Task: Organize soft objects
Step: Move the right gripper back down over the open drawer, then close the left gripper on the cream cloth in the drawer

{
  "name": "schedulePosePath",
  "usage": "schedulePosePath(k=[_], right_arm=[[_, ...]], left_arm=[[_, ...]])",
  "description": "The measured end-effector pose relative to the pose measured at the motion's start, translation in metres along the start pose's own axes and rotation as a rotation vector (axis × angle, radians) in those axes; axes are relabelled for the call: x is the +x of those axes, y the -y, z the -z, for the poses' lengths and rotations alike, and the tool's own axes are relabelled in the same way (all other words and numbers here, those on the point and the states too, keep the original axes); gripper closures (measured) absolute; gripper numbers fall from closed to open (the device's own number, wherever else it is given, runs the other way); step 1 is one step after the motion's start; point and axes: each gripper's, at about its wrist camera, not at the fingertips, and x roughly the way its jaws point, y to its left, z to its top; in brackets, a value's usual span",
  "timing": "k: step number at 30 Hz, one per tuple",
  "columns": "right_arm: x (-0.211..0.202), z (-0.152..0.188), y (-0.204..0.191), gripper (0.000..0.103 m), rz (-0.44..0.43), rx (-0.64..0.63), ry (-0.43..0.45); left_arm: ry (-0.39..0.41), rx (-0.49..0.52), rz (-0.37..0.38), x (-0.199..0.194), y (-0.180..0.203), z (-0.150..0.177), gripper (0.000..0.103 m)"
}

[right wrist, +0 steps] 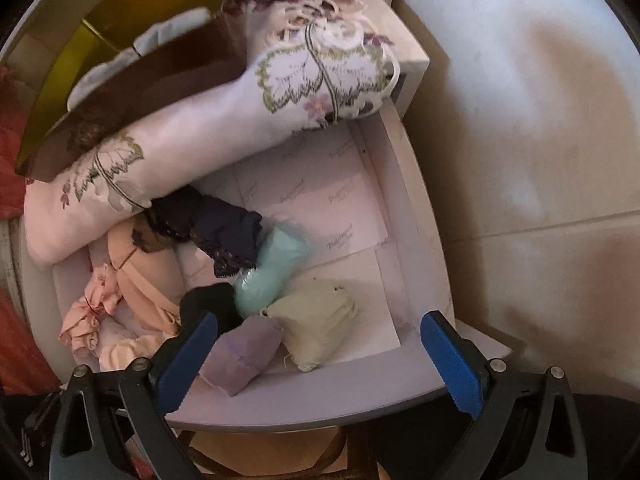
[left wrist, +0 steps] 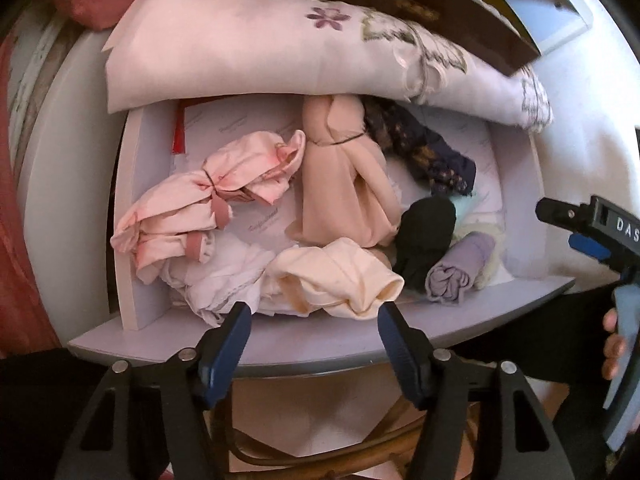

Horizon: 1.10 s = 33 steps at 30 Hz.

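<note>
Left wrist view: open white drawer (left wrist: pixel 132 216) lined with printed white paper, seen from above, holding seven soft bundles. One pale pink cloth bundle tied with a pink band (left wrist: pixel 200 216) at the left. One tall beige knotted cloth (left wrist: pixel 344 184) in the middle. One dark navy patterned cloth (left wrist: pixel 424 152) at the back right, partly under a large white pillow with purple flowers and green leaf embroidery (left wrist: pixel 256 52) that overhangs the drawer's rear. One black rolled cloth (left wrist: pixel 428 236) just beside one lilac rolled cloth (left wrist: pixel 460 272). One cream folded cloth (left wrist: pixel 340 280) at the front, touching one crumpled white lace-edged cloth (left wrist: pixel 220 276). Left hand-held gripper (left wrist: pixel 314 316) released, blue pads spread wide above the cream folded cloth, nothing pinched between them. At the right edge, fingers of a hand (left wrist: pixel 614 344) wrapped round a grey handle.

Right wrist view: right hand-held gripper (right wrist: pixel 320 336) released too, pads well apart, hovering over the lilac rolled cloth (right wrist: pixel 244 352) and one off-white stuffed pouch (right wrist: pixel 320 320). One mint-green rolled cloth (right wrist: pixel 272 268) between the navy cloth (right wrist: pixel 224 228) and the pouch. Black roll (right wrist: pixel 208 300) partly hidden behind the left pad. Right half of the drawer floor bare paper. One brown box (right wrist: pixel 132 92) resting on the pillow (right wrist: pixel 192 136).
</note>
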Motion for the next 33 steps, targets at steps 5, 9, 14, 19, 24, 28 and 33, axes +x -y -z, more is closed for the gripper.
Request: schedulePosePath(k=[5,9,14,19,24,28,33], right_arm=[[0.029,0.001,-0.013,0.000,-0.018,-0.034,-0.060],[0.053,0.004,-0.018,0.000,-0.005,-0.036,-0.120],[0.057,0.006,-0.025,0.000,-0.018,-0.065,-0.123],[0.071,0.010,-0.030,0.000,-0.012,-0.086,-0.154],[0.079,0.011,-0.040,0.000,-0.019,-0.112,-0.151],[0.082,0.007,-0.051,0.001,-0.011,-0.144,-0.145],[0.085,0.012,-0.055,0.001,-0.005,-0.150,-0.145]], left_arm=[[-0.019,0.106,-0.049,0.009,0.020,0.002,0.037],[-0.051,0.134,-0.073,0.023,0.025,-0.002,0.039],[-0.087,0.180,-0.119,0.043,0.032,-0.011,0.054],[-0.091,0.120,-0.061,0.049,0.013,-0.012,0.092],[-0.051,0.057,0.016,0.038,-0.004,-0.011,0.096],[-0.011,0.039,0.065,0.023,-0.012,-0.007,0.099],[0.019,0.056,0.060,0.015,-0.017,-0.005,0.100]])
